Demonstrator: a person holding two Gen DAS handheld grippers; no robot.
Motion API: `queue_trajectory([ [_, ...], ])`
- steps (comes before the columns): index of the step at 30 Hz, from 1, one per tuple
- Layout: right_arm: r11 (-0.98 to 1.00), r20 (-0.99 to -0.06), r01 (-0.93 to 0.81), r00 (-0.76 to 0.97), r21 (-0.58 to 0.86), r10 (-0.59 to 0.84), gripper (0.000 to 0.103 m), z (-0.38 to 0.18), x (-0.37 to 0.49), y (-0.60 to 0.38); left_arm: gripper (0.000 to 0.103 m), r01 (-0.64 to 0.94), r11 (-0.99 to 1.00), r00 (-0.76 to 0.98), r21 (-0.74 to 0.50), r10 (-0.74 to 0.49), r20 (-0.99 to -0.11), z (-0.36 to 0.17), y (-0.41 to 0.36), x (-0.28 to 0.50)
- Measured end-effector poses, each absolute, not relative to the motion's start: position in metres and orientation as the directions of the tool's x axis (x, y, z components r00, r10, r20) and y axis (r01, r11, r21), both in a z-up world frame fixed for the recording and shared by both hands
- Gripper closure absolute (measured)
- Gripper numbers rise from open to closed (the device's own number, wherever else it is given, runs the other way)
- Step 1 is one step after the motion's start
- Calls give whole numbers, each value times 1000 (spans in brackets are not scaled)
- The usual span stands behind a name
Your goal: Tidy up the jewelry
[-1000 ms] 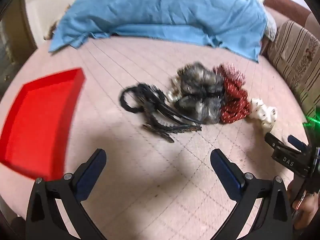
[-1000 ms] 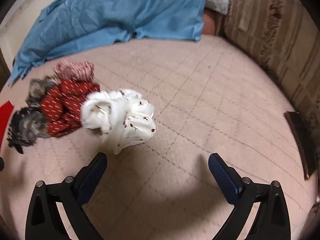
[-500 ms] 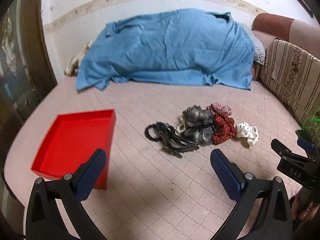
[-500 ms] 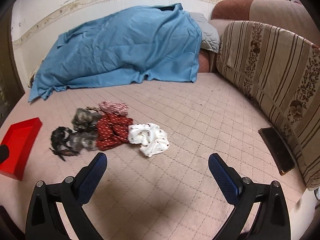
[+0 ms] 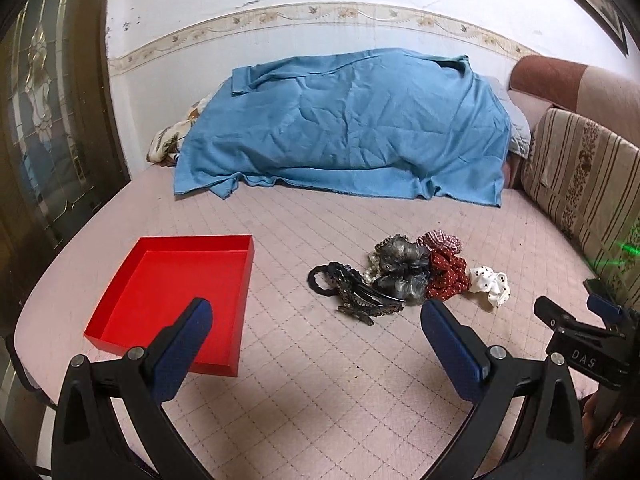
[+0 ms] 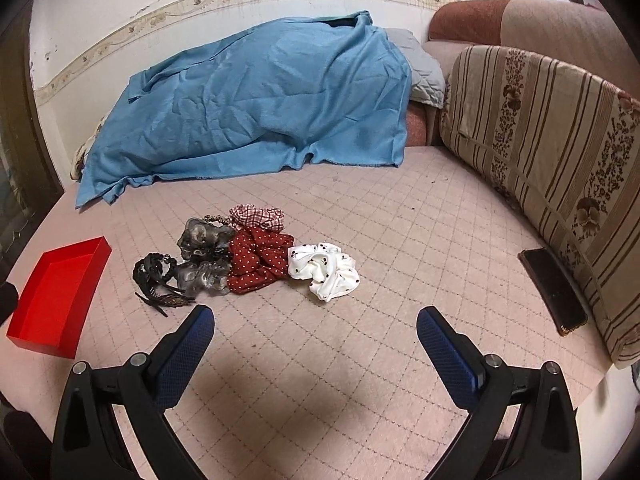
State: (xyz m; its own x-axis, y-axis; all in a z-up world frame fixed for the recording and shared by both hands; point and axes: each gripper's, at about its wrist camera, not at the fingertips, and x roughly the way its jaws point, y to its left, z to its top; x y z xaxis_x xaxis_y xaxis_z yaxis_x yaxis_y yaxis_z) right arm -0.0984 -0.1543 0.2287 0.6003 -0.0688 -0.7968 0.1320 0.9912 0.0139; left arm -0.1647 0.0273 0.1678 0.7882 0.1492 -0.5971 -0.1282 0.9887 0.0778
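You hold both grippers raised and well back from the pile. Your left gripper point(image 5: 316, 320) has its blue-padded fingers point(image 5: 188, 336) spread wide with nothing between them, and your right gripper point(image 6: 314, 328) is spread the same way, also holding nothing. In the left wrist view, the right tool's black body shows at the far right edge, with part of your hand behind it, cut off by the frame.

The hair accessories lie in one cluster on the quilted pink mattress point(image 6: 400, 240), ahead of both grippers. From your right gripper they sit ahead and to its left: a soft white scrunchie with dark dots point(image 6: 324, 270) nearest, touching a dark red dotted scrunchie point(image 6: 258, 262), then a red-and-white checked one point(image 6: 258, 216) behind it, sheer grey ruffled pieces point(image 6: 204, 252), and black clips and bands point(image 6: 156, 276) at the far left. How many black pieces are tangled there is hard to tell.

The red tray point(image 5: 172, 292), a shallow square with thin walls, lies empty ahead of your left gripper's left finger, which covers its near corner. A rumpled blue cloth point(image 5: 344, 128) hides whatever lies at the far end. A dark phone point(image 6: 554, 290) leans by the striped cushion point(image 6: 540, 140), ahead and right of your right gripper.
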Motion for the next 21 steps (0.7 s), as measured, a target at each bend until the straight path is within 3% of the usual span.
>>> queue_trajectory([
  [21, 995, -779, 104, 623, -14, -76, 1, 243, -109, -134, 0, -160, 987, 812, 24, 145, -566, 172, 55, -185],
])
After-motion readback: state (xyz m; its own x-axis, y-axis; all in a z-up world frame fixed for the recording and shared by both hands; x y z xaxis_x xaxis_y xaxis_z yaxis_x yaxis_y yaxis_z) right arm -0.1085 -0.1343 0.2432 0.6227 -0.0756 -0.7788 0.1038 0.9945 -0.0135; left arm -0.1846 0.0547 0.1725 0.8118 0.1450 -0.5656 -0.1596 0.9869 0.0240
